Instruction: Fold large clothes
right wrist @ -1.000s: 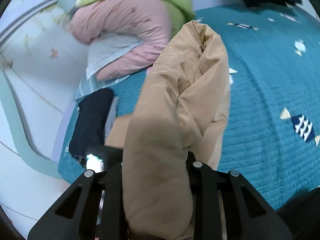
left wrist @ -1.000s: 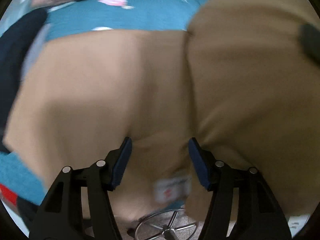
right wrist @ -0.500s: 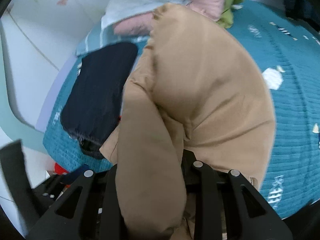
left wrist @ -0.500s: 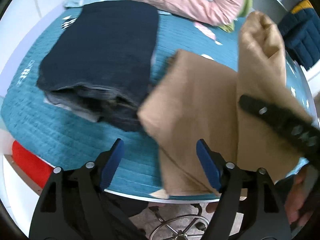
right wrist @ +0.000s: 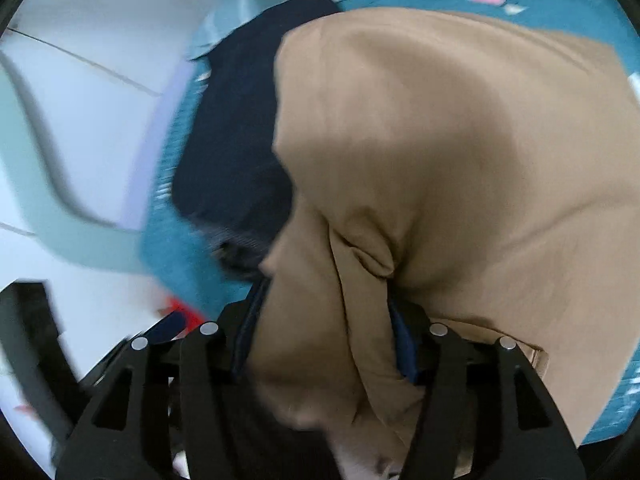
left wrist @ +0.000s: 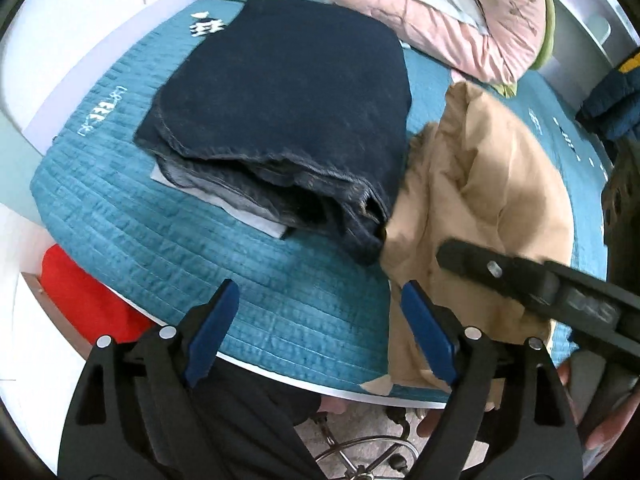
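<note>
— Teal quilted bed [left wrist: 168, 240] fills both views. Which step is in hand?

— Laying down the tan garment [right wrist: 460, 152], folded over at the frame's right half. The right tongs [right wrist: 324, 340] have just been opening, cloth between the blades; whether they grip is unclear.

— And the left tongs [left wrist: 320, 332]?

— Spread wide, having just been opening, holding nothing. Next comes flattening and another fold.

— Obstacles?

— Folded dark jeans [left wrist: 288, 100] touch the tan edge; pink bedding [left wrist: 460, 28] sits upper right.
</note>
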Demonstrator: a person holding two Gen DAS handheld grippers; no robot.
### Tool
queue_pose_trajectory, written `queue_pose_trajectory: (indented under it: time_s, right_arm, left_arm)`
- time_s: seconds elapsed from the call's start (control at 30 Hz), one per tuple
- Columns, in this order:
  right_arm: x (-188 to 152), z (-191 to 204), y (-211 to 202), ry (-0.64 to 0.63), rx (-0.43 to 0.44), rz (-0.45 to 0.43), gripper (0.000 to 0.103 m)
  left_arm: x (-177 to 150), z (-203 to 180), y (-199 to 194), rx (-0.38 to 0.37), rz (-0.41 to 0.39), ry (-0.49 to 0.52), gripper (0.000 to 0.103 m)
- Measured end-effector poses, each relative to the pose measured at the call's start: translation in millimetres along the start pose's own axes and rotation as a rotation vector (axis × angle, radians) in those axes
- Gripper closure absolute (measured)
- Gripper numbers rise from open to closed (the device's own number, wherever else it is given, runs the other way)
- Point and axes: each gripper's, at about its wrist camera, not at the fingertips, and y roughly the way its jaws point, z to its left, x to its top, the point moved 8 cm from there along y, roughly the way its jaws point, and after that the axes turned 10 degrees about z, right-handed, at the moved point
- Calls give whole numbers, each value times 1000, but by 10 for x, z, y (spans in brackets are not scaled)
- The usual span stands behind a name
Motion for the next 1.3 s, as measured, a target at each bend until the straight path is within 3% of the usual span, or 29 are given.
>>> queue_pose_trajectory:
  time_s: [0.07, 0.33, 0.47, 0.63, 0.77, 0.8, 0.87, 0.93, 1.0, 1.07, 1.13, 1.23, 1.3]
  right_arm:
    - [-41, 66, -63, 14, 112, 19, 47]
    - [-126, 235, -325, 13, 373, 16, 47]
    - [-199, 249, -536, 29, 450, -10, 48]
    - [-306, -50, -1117, 46, 301, -161, 48]
    - [-448, -535, -1411, 95, -143, -235, 49]
    - [-507, -619, -1441, 118, -183, -241, 51]
    - [-615, -712, -1431, 147, -161, -235, 55]
    - [-674, -807, -1277, 161, -252, -207, 72]
    - [-689, -916, -1055, 179, -292, -149, 86]
    - [-680, -1014, -808, 187, -215, -95, 90]
    - [-635, -1260, -377, 225, -269, -29, 99]
    - [-588, -1280, -351, 235, -238, -62, 99]
    - [-611, -1218, -472, 223, -232, -57, 99]
  left_arm:
    - [41, 36, -34, 10, -16, -6, 17]
    - [64, -79, -258, -29, -50, 9, 16]
    - [39, -313, -296, -73, -35, 48, 16]
    - [16, -766, -320, -143, -30, 133, 16]
    - [-83, -1141, -165, -159, 12, 224, 16]
    - [-116, -1175, -94, -142, 35, 236, 16]
    - [-211, -1142, 196, -14, 118, 255, 24]
    - [-252, -1020, 506, 100, 163, 242, 29]
    - [-282, -920, 816, 51, 238, 177, 29]
    - [-260, -866, 999, 14, 252, 145, 28]
    - [-224, -802, 1174, -9, 262, 115, 17]
    - [-182, -737, 1237, -52, 272, 81, 13]
    - [-186, -751, 1122, -63, 255, 99, 22]
